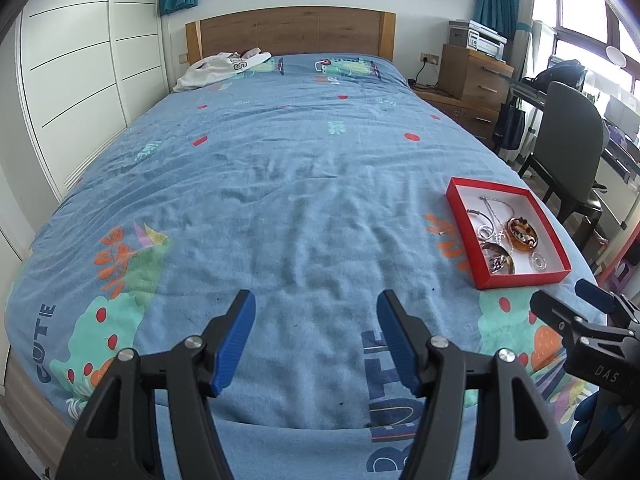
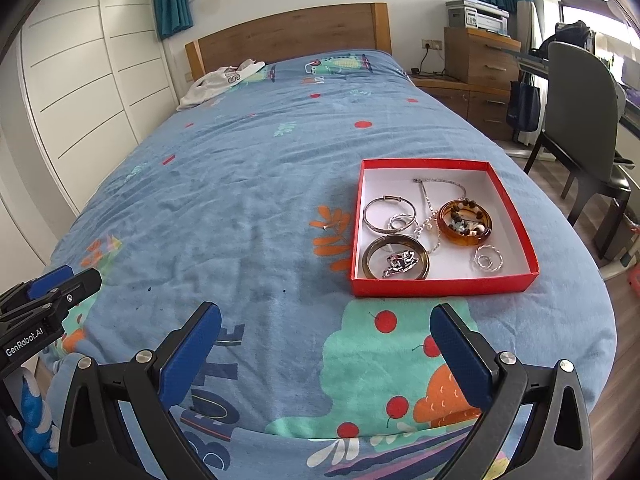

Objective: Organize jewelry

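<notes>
A shallow red box (image 2: 440, 286) with a white floor lies on the blue bedspread, ahead and slightly right of my right gripper (image 2: 325, 326). It holds an amber bangle (image 2: 450, 236) with beads inside, a dark bangle (image 2: 370, 264) around a silver piece, a thin silver bangle (image 2: 370, 220), silver rings, a clear ring (image 2: 488, 260) and a silver chain (image 2: 424, 194). In the left wrist view the box (image 1: 520, 280) sits far right of my left gripper (image 1: 316, 308). Both grippers are open and empty, hovering over the bed's foot.
The bed (image 1: 280, 184) has a wooden headboard (image 1: 292, 30) and a white garment (image 1: 224, 68) near it. White wardrobe doors (image 1: 80, 80) run along the left. A wooden dresser (image 2: 480, 64), a grey chair (image 2: 580, 120) and a desk stand right.
</notes>
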Demonstrator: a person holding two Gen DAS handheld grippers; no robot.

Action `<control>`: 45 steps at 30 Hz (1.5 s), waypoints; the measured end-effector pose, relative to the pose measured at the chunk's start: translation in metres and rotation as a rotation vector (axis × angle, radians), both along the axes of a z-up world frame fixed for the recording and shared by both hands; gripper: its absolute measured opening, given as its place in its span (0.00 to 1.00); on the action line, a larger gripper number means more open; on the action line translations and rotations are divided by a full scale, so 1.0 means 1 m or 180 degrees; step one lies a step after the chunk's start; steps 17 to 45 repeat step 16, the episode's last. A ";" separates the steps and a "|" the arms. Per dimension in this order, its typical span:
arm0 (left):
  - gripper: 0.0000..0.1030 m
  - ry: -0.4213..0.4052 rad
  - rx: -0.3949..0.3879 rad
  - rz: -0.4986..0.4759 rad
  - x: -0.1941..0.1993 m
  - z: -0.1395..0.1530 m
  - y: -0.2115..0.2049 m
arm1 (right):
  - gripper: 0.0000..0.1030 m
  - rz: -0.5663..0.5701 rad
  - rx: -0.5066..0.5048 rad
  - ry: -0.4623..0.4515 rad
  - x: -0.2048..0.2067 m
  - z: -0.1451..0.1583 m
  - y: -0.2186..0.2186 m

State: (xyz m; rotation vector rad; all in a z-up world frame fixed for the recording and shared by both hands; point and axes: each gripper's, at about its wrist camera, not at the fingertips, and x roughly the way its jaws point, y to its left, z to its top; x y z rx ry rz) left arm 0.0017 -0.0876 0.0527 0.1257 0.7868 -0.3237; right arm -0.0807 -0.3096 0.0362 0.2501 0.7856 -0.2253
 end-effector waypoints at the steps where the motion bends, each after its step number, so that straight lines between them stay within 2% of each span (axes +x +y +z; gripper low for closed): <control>1: 0.60 0.0000 0.0000 -0.0001 0.000 0.000 0.000 | 0.99 0.0001 -0.0001 0.0003 0.000 0.000 0.000; 45: 0.60 0.0021 0.0003 -0.0010 -0.001 -0.004 -0.002 | 0.99 -0.0004 -0.0009 0.0039 0.000 -0.004 0.000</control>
